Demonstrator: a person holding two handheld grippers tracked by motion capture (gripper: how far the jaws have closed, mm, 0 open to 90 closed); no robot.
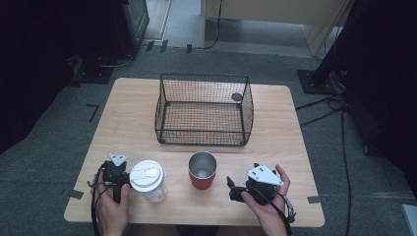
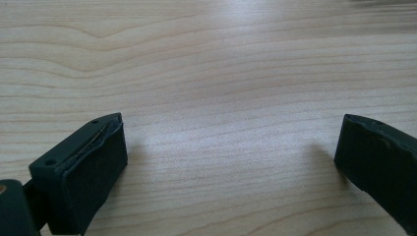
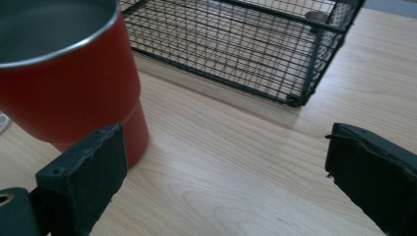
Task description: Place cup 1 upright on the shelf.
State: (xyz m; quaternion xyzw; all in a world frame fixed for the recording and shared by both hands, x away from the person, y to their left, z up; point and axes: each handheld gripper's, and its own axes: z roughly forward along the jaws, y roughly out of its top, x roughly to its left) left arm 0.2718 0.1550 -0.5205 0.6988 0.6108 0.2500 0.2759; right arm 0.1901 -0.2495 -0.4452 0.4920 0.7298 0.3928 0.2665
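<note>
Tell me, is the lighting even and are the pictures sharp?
High view: table lit, room edges dark, soft overall. Left gripper view: pale glare on the wood, the tool casts faint shadows. Right gripper view: red cup blurred up close, wire basket sharper.

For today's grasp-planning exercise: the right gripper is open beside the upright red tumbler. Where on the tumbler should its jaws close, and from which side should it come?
Grip the red tumbler across its wall, around mid-height, coming in level from its right, where the right gripper already waits with jaws open. It stands upright and open-topped, and its round wall narrows toward the base, so a hold too low could slip. The wire basket behind and the lidded clear cup on its left probably crowd other approaches.
</note>
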